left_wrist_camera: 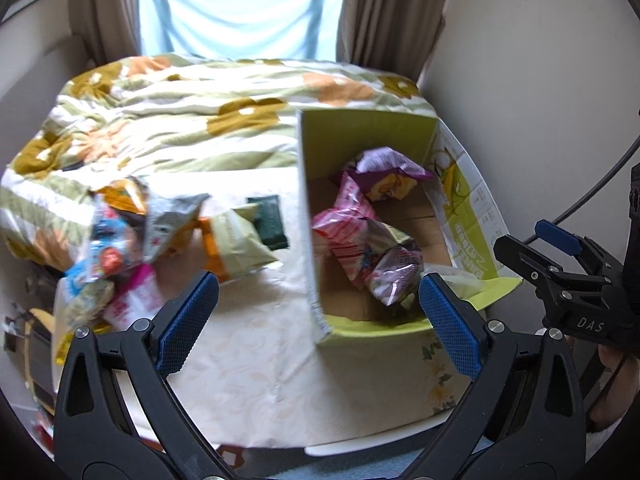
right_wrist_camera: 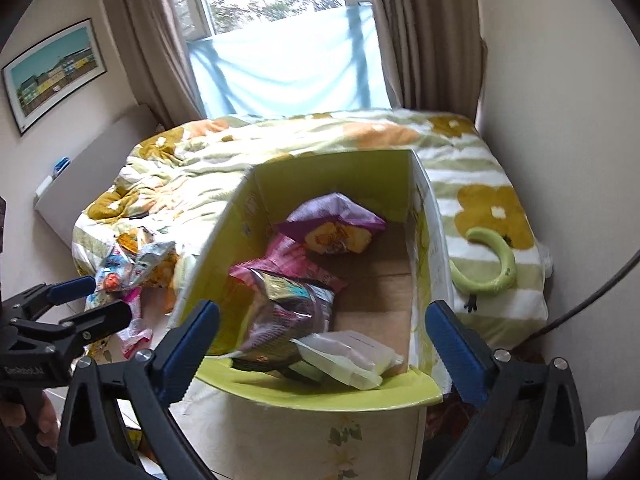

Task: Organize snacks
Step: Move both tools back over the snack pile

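Note:
An open green cardboard box [left_wrist_camera: 308, 220] [right_wrist_camera: 320, 390] stands on a table with a cream cloth [left_wrist_camera: 256, 360]. Inside lie a purple snack bag [left_wrist_camera: 394, 168] [right_wrist_camera: 336, 224], a pink striped bag [left_wrist_camera: 348, 220] [right_wrist_camera: 280, 260], a shiny dark bag [right_wrist_camera: 288, 316] [left_wrist_camera: 394, 272] and a pale packet [right_wrist_camera: 348, 354]. A pile of loose snack bags [left_wrist_camera: 132, 232] [right_wrist_camera: 128, 272] lies left of the box. My left gripper [left_wrist_camera: 318, 320] is open and empty, in front of the box. My right gripper [right_wrist_camera: 322, 344] is open and empty, above the box's near edge; it also shows in the left wrist view [left_wrist_camera: 536, 252].
A bed with a flowered blanket [left_wrist_camera: 200, 120] [right_wrist_camera: 320, 136] lies behind the table, under a curtained window. A green curved neck pillow [right_wrist_camera: 488, 264] rests on the bed, right of the box. A wall stands close on the right. The left gripper appears in the right wrist view [right_wrist_camera: 92, 296].

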Available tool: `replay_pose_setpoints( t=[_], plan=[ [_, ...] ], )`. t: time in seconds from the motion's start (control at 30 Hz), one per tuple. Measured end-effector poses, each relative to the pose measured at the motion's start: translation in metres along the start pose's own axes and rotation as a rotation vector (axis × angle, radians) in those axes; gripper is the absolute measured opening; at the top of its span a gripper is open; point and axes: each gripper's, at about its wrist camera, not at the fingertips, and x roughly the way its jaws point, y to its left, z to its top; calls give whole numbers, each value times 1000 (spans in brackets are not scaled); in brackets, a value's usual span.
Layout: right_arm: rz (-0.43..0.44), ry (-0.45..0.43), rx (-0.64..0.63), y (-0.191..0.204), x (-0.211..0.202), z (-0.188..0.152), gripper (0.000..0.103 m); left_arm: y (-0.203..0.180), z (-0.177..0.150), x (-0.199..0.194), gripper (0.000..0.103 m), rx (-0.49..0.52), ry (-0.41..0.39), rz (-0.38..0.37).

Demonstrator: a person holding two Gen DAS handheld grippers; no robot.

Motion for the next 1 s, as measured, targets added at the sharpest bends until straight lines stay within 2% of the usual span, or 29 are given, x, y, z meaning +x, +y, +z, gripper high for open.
replay_pose_setpoints(
  t=[0.17, 0.27, 0.43, 0.53, 0.63, 0.83, 1.0],
  plan=[
    [67, 2, -31, 26, -13, 4, 102, 36, -11, -40, 100, -39, -57, 56],
    [93, -42, -35, 46, -23, 3, 102, 66, -21, -64, 100, -60, -90, 97],
    [63, -84, -39, 88, -31, -2, 102, 125, -41, -96, 100, -109, -140, 159],
    [91, -75, -29, 118, -30, -9, 102, 161, -53, -109, 100, -116, -142, 192],
    [82, -62, -39, 148, -25, -18, 102, 199, -64, -114, 100, -121, -109, 225],
    [81, -31, -70, 202, -8, -35, 102, 267, -88, -102, 100, -138, -35, 215],
    [80, 6, -82, 240, 18, -51, 102, 300, -103, -66, 100, -122, 43, 102]
  ],
)
